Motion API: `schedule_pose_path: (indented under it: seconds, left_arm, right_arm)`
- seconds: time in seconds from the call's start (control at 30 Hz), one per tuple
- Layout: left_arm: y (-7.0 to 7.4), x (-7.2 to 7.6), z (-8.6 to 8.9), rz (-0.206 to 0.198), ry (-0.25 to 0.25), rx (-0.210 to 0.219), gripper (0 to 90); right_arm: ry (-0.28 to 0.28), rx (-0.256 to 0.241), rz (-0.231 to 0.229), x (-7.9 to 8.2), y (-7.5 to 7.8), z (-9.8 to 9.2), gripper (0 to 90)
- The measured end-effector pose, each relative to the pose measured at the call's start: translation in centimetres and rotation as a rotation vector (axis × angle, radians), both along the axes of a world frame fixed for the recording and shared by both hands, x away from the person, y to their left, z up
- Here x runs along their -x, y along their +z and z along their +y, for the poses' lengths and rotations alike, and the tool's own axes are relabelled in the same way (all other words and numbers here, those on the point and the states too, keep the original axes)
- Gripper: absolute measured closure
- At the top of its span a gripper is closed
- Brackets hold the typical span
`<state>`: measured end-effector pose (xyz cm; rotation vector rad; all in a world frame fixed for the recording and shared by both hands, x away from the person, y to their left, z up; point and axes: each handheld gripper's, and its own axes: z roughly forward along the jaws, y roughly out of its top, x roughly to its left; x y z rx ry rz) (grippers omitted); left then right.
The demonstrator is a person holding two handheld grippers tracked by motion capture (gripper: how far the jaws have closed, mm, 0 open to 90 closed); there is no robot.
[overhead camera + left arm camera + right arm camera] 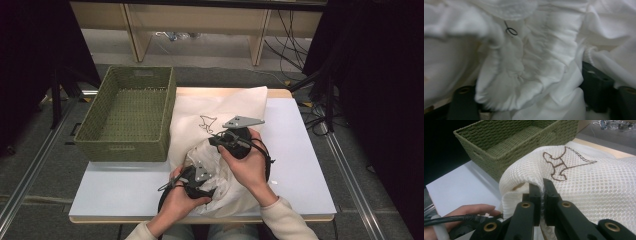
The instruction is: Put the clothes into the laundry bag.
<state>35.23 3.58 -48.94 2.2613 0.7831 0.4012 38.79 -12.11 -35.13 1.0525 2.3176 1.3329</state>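
Note:
A white mesh laundry bag (227, 107) with a brown stitched figure lies across the table. My right gripper (216, 141) is shut on the bag's rolled rim (524, 178), its jaws (542, 186) pinched on the mesh and holding the rim up. A crumpled white garment (220, 167) sits at the bag's mouth. My left gripper (206, 189) is pushed into that garment (536, 62), jaws wide apart, with cloth bunched between them. A small dark wire loop (511, 30) shows on the cloth.
A green woven basket (125, 146) stands at the table's left, close beside the bag; it is also in the right gripper view (506, 157). The pale table top (300, 165) is bare to the right. A hand (469, 210) rests below the bag's rim.

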Motion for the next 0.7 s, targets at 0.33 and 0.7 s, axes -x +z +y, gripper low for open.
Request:
schedule_pose_path:
  seconds: [0.33,0.7]
  left_arm:
    - [0.2,-0.5,0.1,-0.04,-0.015,-0.029,64.7]
    - [4.4,0.3,0.6,-0.165,0.031,0.157,77.7]
  right_arm:
    - [0.001,0.011,-0.002,0.1,0.0,0.3,87.8]
    - [0.029,-0.006,-0.025,0.9,0.6,0.7,87.8]
